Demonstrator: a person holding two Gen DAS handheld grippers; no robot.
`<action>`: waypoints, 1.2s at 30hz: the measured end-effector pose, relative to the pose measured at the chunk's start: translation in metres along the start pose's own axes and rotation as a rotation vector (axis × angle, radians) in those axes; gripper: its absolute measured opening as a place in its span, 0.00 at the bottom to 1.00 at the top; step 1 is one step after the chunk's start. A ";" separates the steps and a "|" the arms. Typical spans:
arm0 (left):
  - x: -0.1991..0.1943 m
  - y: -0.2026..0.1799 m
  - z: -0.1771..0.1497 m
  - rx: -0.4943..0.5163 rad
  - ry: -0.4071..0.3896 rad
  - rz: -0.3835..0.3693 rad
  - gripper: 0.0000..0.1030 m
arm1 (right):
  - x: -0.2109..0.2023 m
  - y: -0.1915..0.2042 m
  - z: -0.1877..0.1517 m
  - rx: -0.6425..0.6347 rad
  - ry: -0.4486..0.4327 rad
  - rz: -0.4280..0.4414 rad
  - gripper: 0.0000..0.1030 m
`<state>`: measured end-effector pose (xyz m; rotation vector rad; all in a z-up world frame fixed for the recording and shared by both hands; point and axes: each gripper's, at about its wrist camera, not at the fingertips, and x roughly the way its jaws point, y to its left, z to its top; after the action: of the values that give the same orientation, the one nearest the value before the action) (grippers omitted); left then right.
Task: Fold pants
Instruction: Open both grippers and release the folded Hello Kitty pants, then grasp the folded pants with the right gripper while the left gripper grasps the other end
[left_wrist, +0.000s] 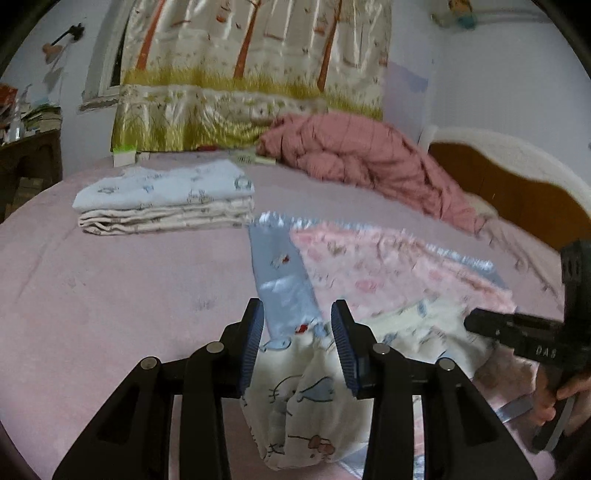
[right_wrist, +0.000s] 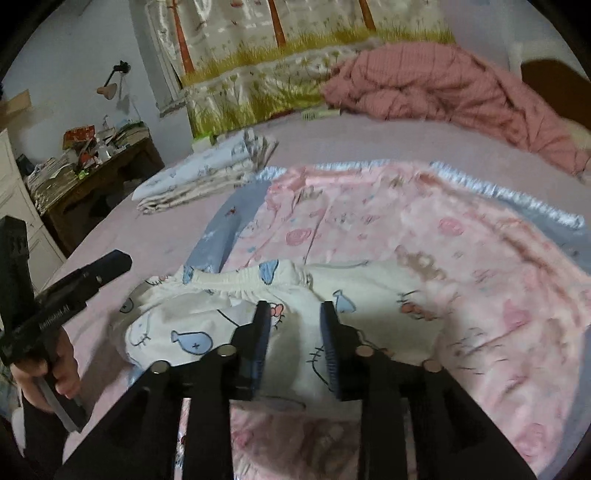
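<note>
Small cream pants (left_wrist: 306, 398) printed with blue fish and cartoon cats lie bunched at the near edge of a pink blanket (left_wrist: 369, 266). My left gripper (left_wrist: 297, 314) hovers over their left end. Its blue pads stand apart and the cloth runs wider than the gap beneath them. In the right wrist view the pants (right_wrist: 192, 332) lie with the gathered waistband (right_wrist: 240, 278) facing away. My right gripper (right_wrist: 293, 310) is open above their middle, and its pads do not press the fabric. A hand (right_wrist: 62, 373) holds the left tool at the left edge.
A blue satin-edged cloth (left_wrist: 280, 273) lies under the pink blanket on the bed's mauve sheet (left_wrist: 110, 295). A folded stack of bedding (left_wrist: 166, 199) sits at the back left, a crumpled dusty-red quilt (left_wrist: 369, 155) at the back right by the wooden headboard (left_wrist: 517, 192). A cluttered desk (right_wrist: 92, 184) stands beside the bed.
</note>
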<state>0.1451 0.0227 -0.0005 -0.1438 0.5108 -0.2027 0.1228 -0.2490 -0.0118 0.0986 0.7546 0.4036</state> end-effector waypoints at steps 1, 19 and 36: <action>-0.005 0.000 0.002 0.000 -0.021 -0.001 0.37 | -0.007 0.001 0.001 -0.004 -0.014 0.007 0.35; -0.059 -0.040 0.000 0.101 -0.244 0.074 0.89 | -0.079 0.013 0.003 -0.013 -0.197 0.000 0.73; -0.057 -0.068 -0.014 0.160 -0.226 0.059 0.99 | -0.065 -0.043 -0.020 0.353 0.049 0.145 0.90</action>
<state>0.0790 -0.0314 0.0268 0.0050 0.2722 -0.1662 0.0800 -0.3145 0.0053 0.4776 0.8646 0.4079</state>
